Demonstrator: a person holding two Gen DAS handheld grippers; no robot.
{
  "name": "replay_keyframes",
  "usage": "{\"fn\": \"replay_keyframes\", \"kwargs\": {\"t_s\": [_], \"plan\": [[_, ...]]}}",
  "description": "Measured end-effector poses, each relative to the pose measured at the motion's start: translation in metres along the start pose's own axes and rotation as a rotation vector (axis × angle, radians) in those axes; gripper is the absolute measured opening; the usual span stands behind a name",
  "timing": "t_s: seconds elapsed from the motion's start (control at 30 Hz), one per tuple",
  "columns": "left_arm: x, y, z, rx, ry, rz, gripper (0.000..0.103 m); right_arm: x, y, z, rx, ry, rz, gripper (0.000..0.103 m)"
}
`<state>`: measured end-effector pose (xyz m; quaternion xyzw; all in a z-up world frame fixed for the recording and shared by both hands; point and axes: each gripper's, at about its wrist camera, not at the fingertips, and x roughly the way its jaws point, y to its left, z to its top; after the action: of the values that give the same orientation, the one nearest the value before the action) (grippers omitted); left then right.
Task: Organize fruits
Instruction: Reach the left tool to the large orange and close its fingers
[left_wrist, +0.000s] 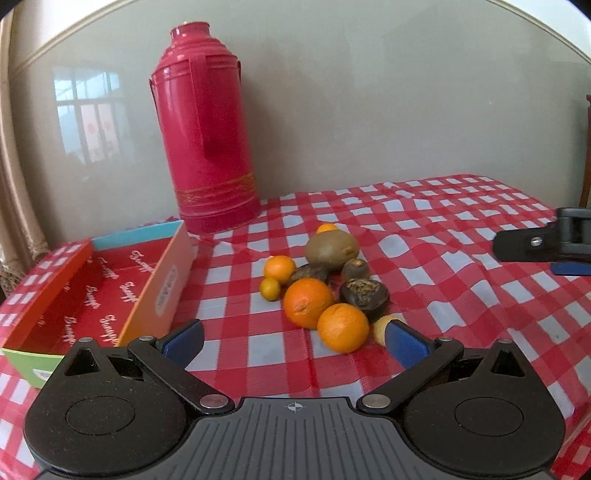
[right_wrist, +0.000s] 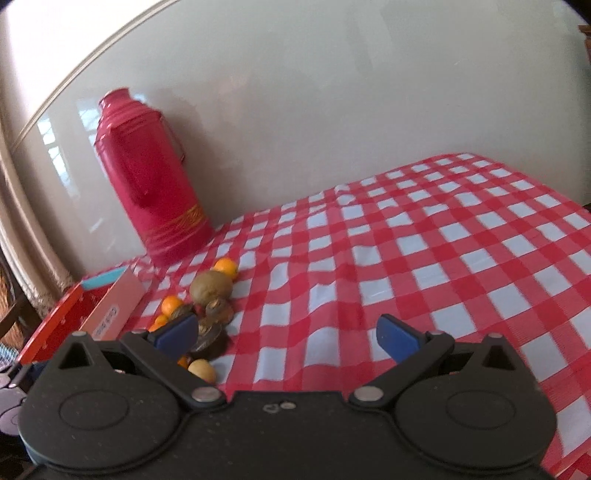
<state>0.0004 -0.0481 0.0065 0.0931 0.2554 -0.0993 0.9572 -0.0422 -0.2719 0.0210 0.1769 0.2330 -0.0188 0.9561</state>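
Red-and-white checked cloth (left_wrist: 424, 236) covers the table under both claws. The left claw (left_wrist: 293, 341) hangs low over it with its blue pads (left_wrist: 404, 343) spread wide and nothing between them. Just ahead of it lies the fruit pile: two big oranges, one (left_wrist: 342, 326) nearest the claw and slightly right of its centre line, the other (left_wrist: 308, 302) touching it just beyond; a pale yellow fruit (left_wrist: 382, 326) sits partly hidden behind the right pad. Beyond the oranges are dark brown fruits (left_wrist: 364, 295), a green-brown kiwi (left_wrist: 331, 249), and small tangerines (left_wrist: 279, 267) to the left of the pile, with one more (left_wrist: 327, 228) peeking out behind the kiwi. Ahead and left of the left claw, just beside its left pad, stands an open box (left_wrist: 159, 284) with a red printed inside, holding no fruit that can be seen. Farther ahead, against the pale wall, a red flask (left_wrist: 207, 147) stands upright beyond the box's far end. The right claw (right_wrist: 288, 338) is also spread wide and grips nothing; it hovers over bare cloth, with the pile off to its left, the dark fruits (right_wrist: 210, 334) and yellow fruit (right_wrist: 202, 370) partly behind its left pad (right_wrist: 177, 334), the kiwi (right_wrist: 211, 287) and a tangerine (right_wrist: 226, 266) farther ahead-left. In the left wrist view part of the right claw (left_wrist: 546, 240) shows at the right edge, well apart from the fruit. Both views are a little blurred.
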Motion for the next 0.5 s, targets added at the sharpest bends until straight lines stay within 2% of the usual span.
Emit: {"fn": "replay_keyframes", "kwargs": {"t_s": [0.2,0.47,0.5], "plan": [[0.023,-0.002,0.004,-0.052,0.052,-0.016,0.103,-0.007,-0.009,0.004,-0.020,-0.061,-0.125,0.097],[0.043,-0.006,0.006,-0.057,0.078,0.017,0.101,-0.009,-0.022,0.006,0.014,-0.060,-0.114,0.097],[0.043,-0.006,0.006,-0.061,0.077,0.018,0.092,-0.009,-0.023,0.006,0.017,-0.061,-0.112,0.097]]}}
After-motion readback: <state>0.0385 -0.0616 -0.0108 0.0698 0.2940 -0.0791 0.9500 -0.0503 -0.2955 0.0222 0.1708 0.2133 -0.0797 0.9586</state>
